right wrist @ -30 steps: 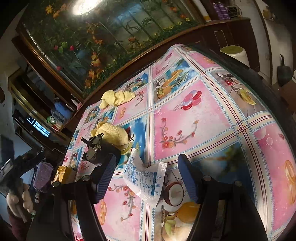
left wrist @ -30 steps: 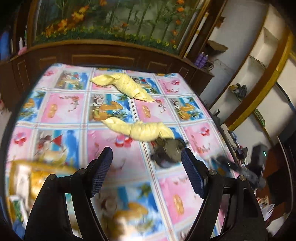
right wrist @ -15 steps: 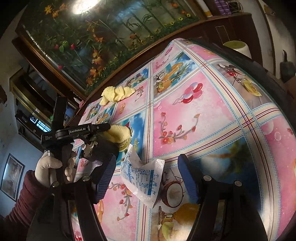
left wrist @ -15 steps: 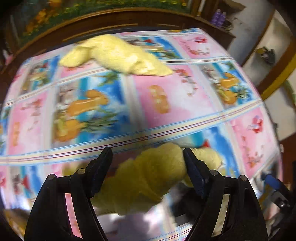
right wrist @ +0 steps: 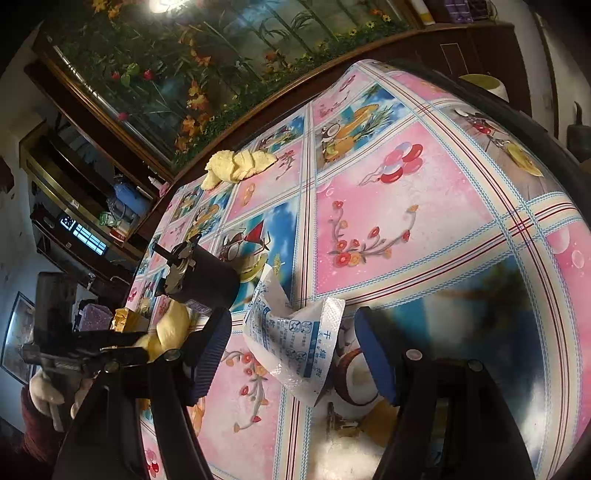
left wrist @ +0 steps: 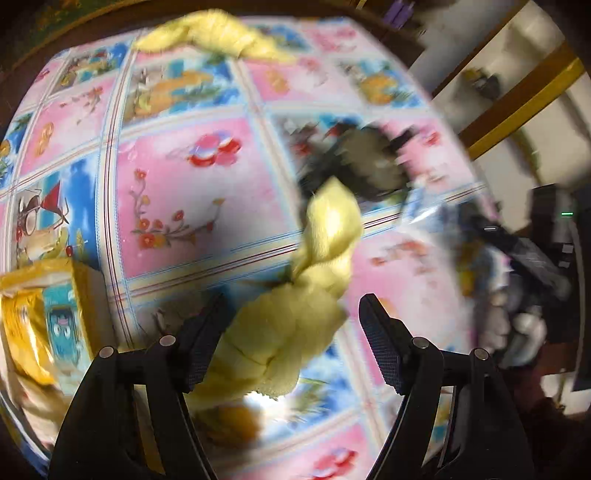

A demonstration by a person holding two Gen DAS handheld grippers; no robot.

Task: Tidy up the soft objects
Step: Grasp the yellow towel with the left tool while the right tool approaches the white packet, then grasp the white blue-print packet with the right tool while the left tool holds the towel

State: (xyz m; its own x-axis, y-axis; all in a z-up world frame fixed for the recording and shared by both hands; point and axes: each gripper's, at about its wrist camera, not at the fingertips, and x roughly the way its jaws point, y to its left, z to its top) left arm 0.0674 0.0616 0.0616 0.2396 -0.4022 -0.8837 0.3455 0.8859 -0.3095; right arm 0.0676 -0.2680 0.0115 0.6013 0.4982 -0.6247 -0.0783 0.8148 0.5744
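1. pickup step imo: left gripper (left wrist: 286,339) has the twisted yellow cloth (left wrist: 295,325) between its jaws, on the tablecloth (left wrist: 192,192). jaws look released, one pad clear of it.
2. right gripper (right wrist: 291,354) hangs released over the white packet (right wrist: 295,343), nothing held.
3. next: clench on the cloth's fat middle, then lift it.

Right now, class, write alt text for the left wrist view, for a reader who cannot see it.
A twisted yellow cloth lies between the open left gripper's fingers on a pink and blue patterned tablecloth. A second yellow cloth rests at the far edge. The picture is blurred.
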